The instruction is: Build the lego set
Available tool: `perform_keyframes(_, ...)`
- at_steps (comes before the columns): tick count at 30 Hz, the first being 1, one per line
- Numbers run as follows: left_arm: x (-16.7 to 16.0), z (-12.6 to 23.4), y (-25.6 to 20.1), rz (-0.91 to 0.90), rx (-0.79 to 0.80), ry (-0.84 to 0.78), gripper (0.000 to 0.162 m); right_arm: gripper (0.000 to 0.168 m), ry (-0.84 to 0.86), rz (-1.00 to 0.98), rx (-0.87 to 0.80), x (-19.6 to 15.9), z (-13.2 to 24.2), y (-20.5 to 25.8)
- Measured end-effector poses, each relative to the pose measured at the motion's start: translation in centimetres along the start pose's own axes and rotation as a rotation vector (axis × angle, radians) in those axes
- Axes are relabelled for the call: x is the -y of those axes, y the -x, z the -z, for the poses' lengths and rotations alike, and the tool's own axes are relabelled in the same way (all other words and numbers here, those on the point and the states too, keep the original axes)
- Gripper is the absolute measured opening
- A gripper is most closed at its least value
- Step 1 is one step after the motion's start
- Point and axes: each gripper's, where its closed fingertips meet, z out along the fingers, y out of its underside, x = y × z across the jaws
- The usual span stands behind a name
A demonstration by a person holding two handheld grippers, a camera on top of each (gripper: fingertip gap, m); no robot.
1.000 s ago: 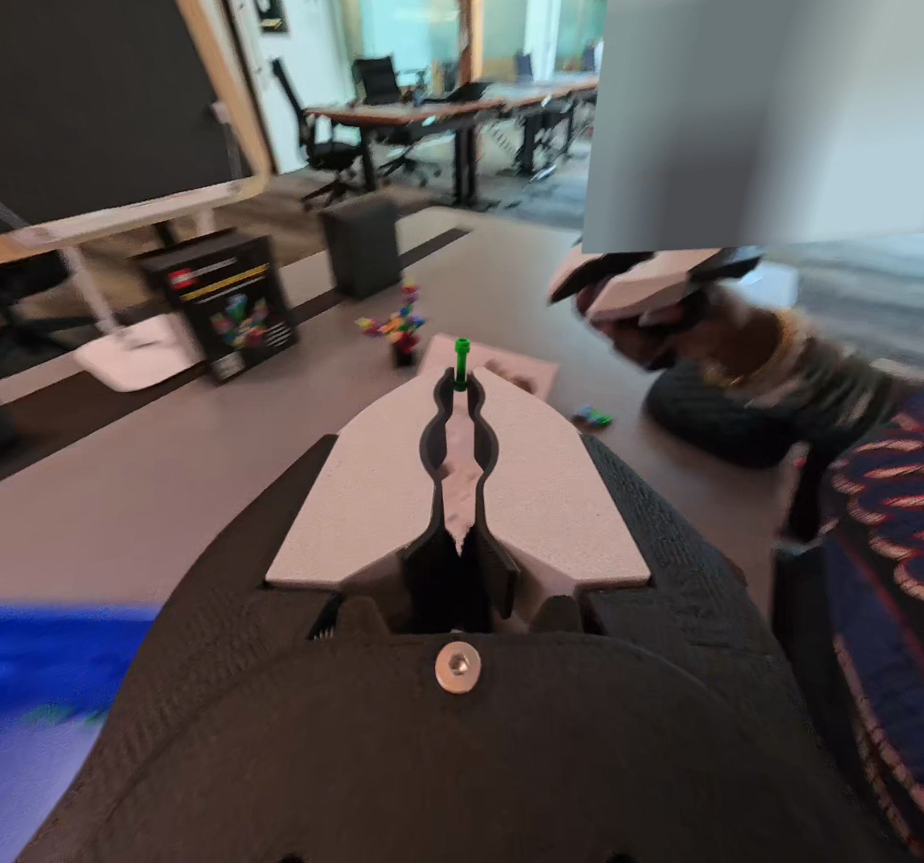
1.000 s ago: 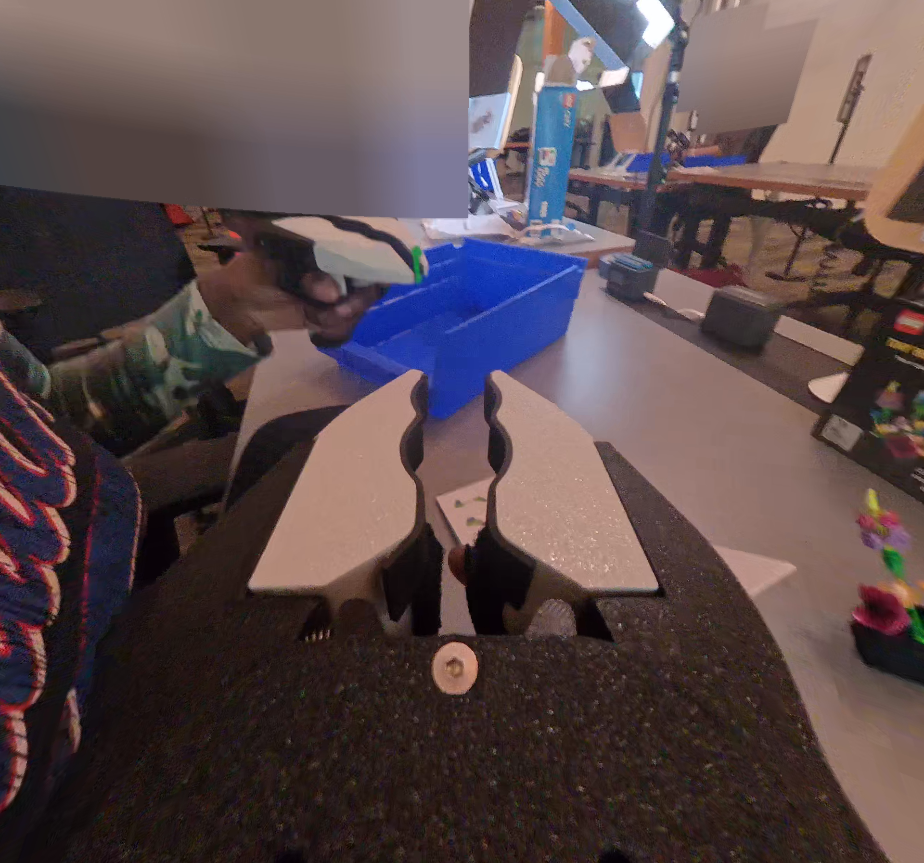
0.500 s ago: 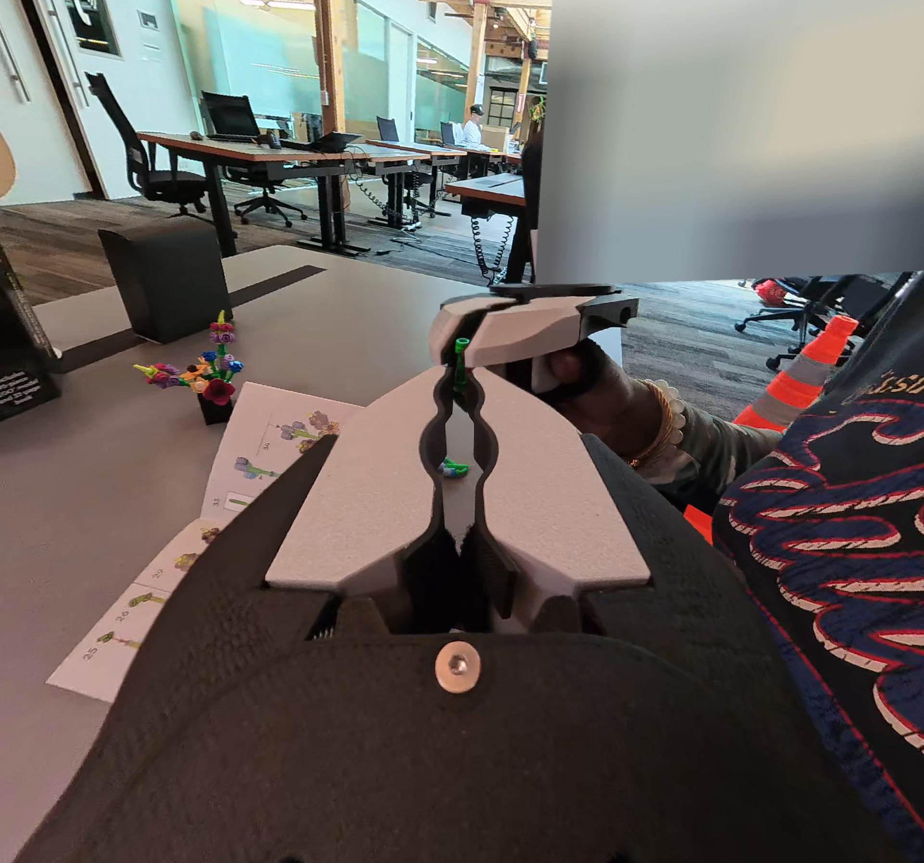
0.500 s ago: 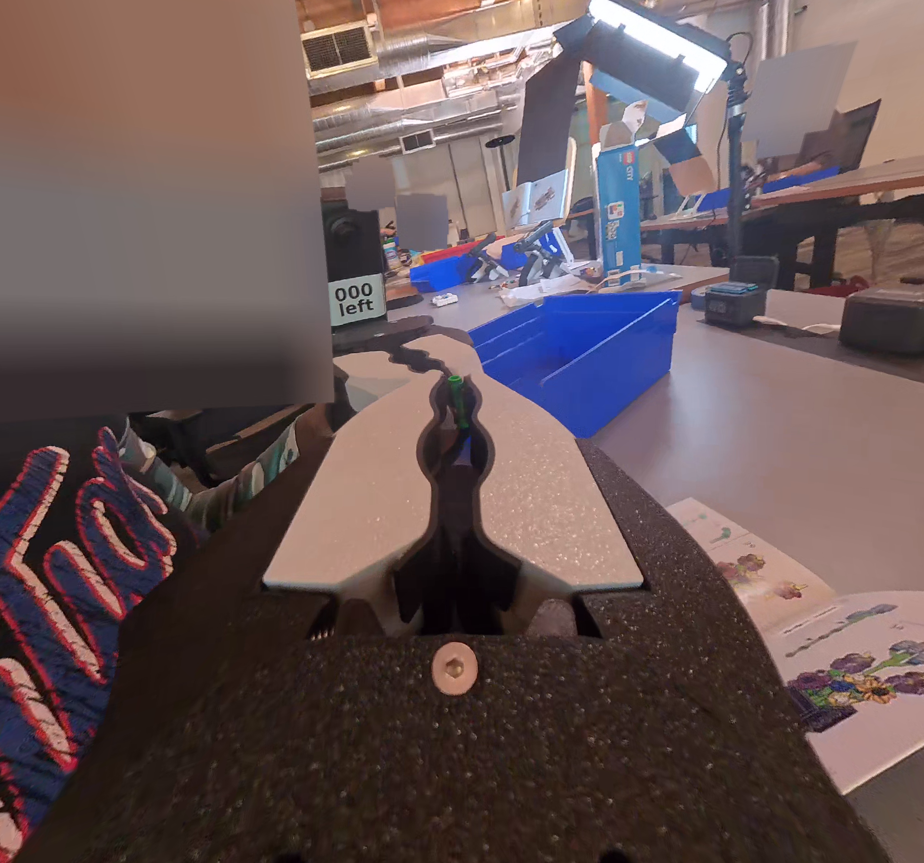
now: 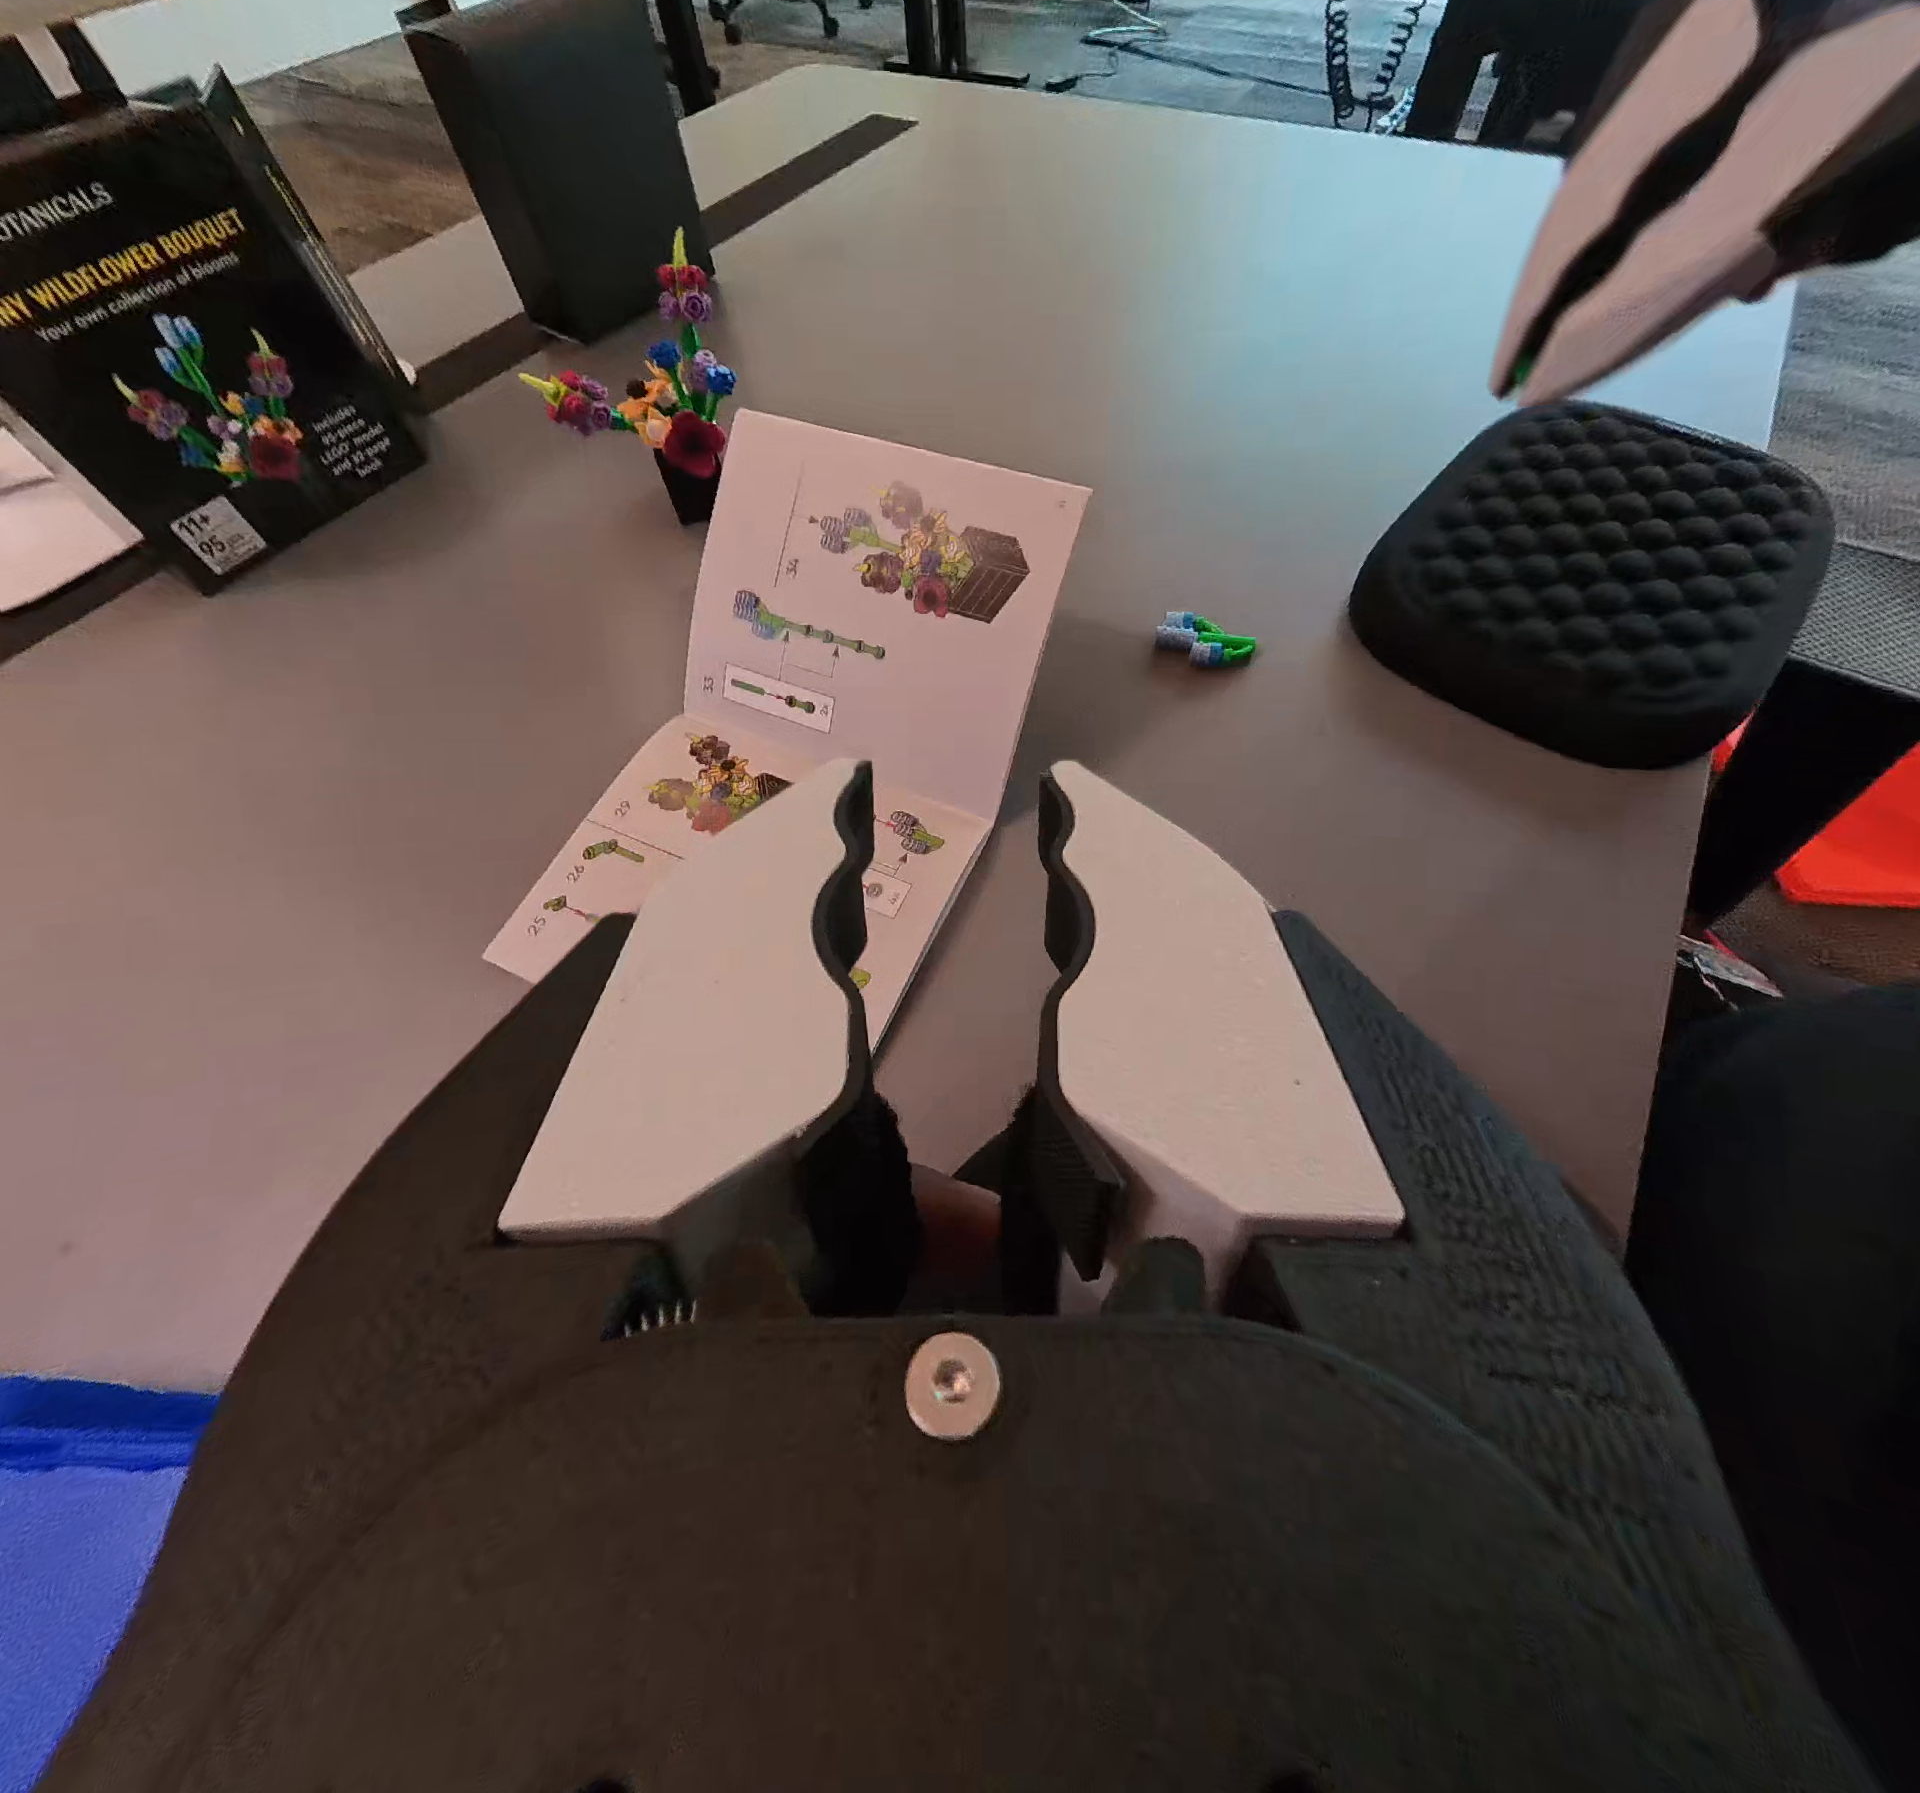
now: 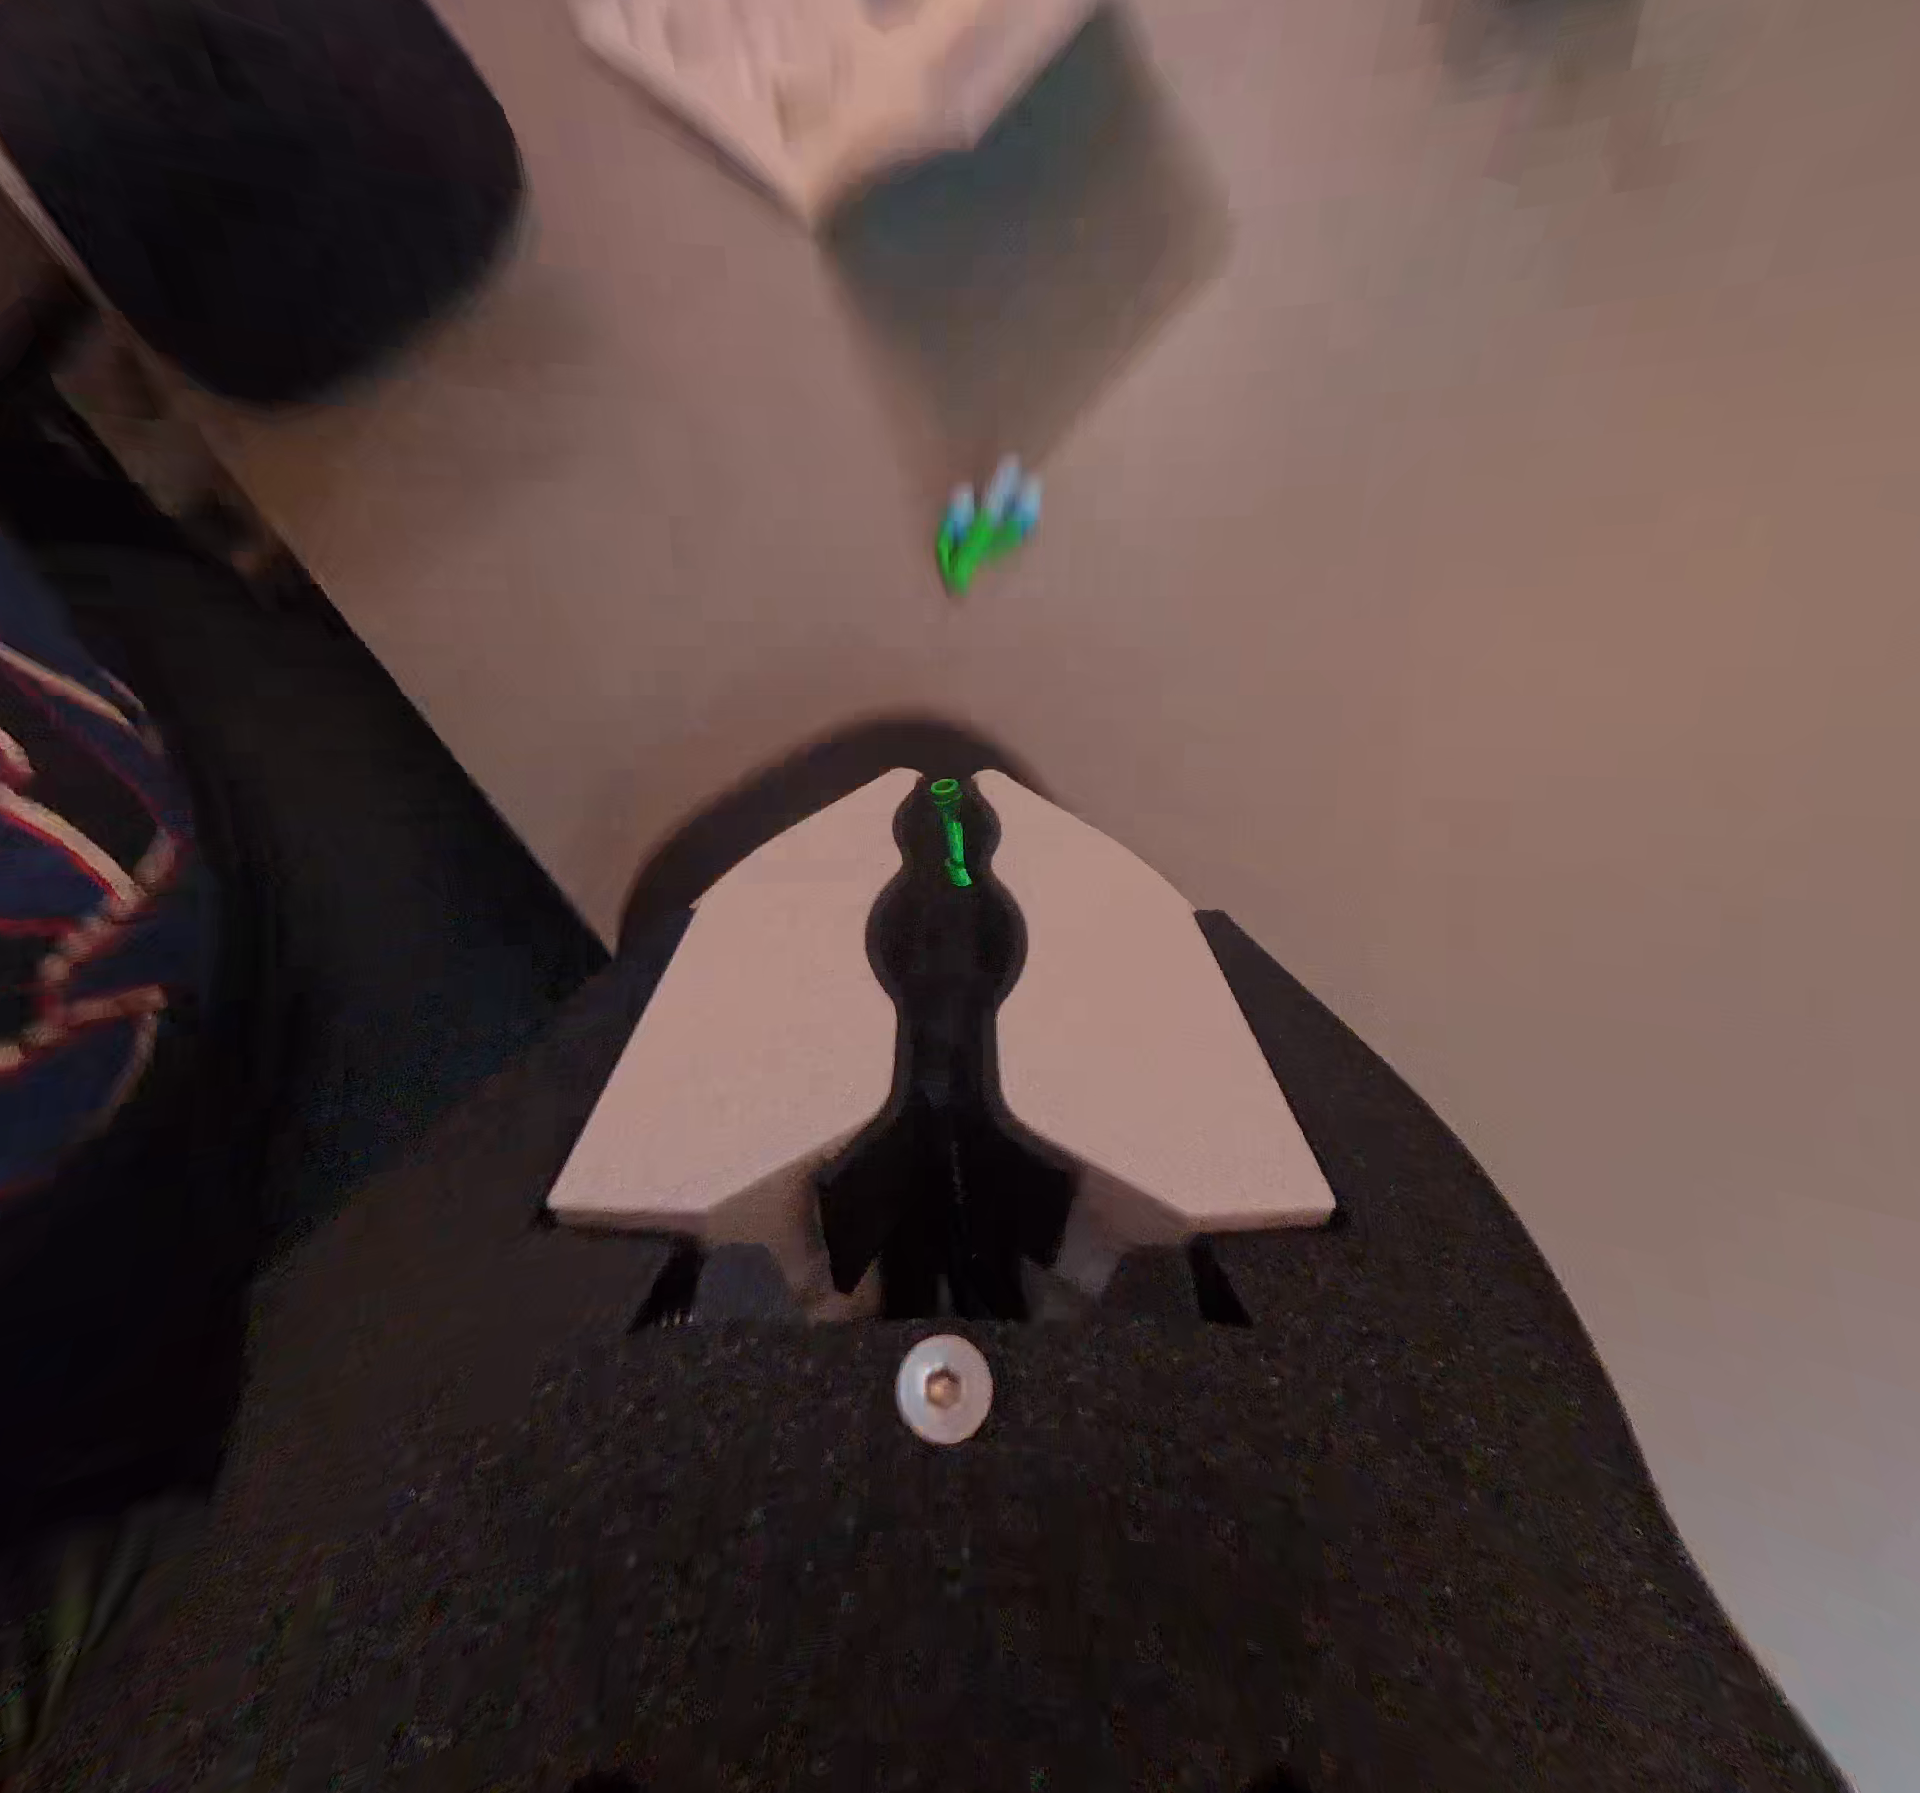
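My left gripper [image 5: 951, 787] is open and empty above the open instruction booklet [image 5: 873, 621]. My right gripper [image 6: 948, 782] is shut on a thin green stem piece [image 6: 951, 834], tilted down toward the table. It also shows in the left wrist view [image 5: 1522, 382] at the upper right, with a sliver of green at its tip. A small green sprig with light blue buds [image 5: 1205, 640] lies on the table; in the blurred right wrist view it [image 6: 982, 528] is a little beyond my right fingertips. The built flower bouquet [image 5: 665, 382] in a black pot stands behind the booklet.
The black set box [image 5: 197, 341] stands at the left, a dark block [image 5: 561, 143] behind the bouquet. A black bumpy pad [image 5: 1590, 580] lies at the table's right edge, also in the right wrist view [image 6: 239, 143]. A blue bin [image 5: 73, 1535] is at the lower left. The grippers' ends are close to 20 cm from one another. My left gripper's tips are some 25 cm from the built flower bouquet [image 5: 665, 382].
The green stem passed from my left gripper to my right. My left gripper opened and drew back over the booklet. My right gripper swung down toward the sprig on the table.
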Motion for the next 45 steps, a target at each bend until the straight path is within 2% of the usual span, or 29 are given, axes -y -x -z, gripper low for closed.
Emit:
perform_keyframes(2, -0.1, -0.1, 0.2, 0.016, -0.007, -0.006, 0.030, 0.006, 0.158, -0.030, 0.005, -3.4, -0.7, 0.4)
perform_keyframes(5, -0.4, -0.3, 0.4, 0.038, -0.013, -0.005, 0.030, 0.006, 0.236, -0.070, 0.015, -5.4, -2.2, 0.9)
perform_keyframes(10, -0.3, 0.0, 0.6, 0.031, -0.002, -0.005, 0.030, 0.007, 0.271, -0.024, -0.035, -5.3, -2.6, 0.3)
perform_keyframes(18, -0.1, 0.8, 0.9, 0.025, 0.005, -0.009, 0.030, 0.024, 0.237, 0.032, -0.006, -5.3, -2.1, 0.8)
perform_keyframes(21, 0.4, 1.9, 0.7, 0.024, -0.017, -0.025, 0.030, 0.024, 0.078, 0.061, -0.004, -3.2, -1.3, 0.6)
perform_keyframes(25, 2.3, 4.9, 0.8, 0.100, -0.085, -0.113, 0.030, 0.028, -0.375, 0.135, 0.038, 3.0, 0.8, 0.6)
perform_keyframes(27, 2.6, 6.9, 1.6, 0.109, -0.081, -0.105, 0.030, 0.033, -0.564, 0.149, 0.064, 5.0, 2.0, 0.4)
perform_keyframes(32, 0.8, 12.5, 6.1, 0.056, 0.041, 0.129, 0.031, 0.039, -0.795, 0.137, 0.233, 6.4, 2.8, 0.0)
perform_keyframes(37, -4.4, 16.7, 12.6, -0.010, 0.154, 0.566, 0.030, 0.038, -0.899, 0.100, 0.322, 6.9, 3.1, -0.8)
perform_keyframes(40, -7.2, 16.2, 14.5, -0.023, 0.088, 0.720, 0.022, 0.037, -0.895, 0.094, 0.312, 6.9, 2.8, -1.1)
perform_keyframes(45, -12.0, 14.4, 15.2, -0.115, -0.083, 0.983, 0.020, 0.037, -0.850, 0.090, 0.299, 6.2, 2.2, -1.2)
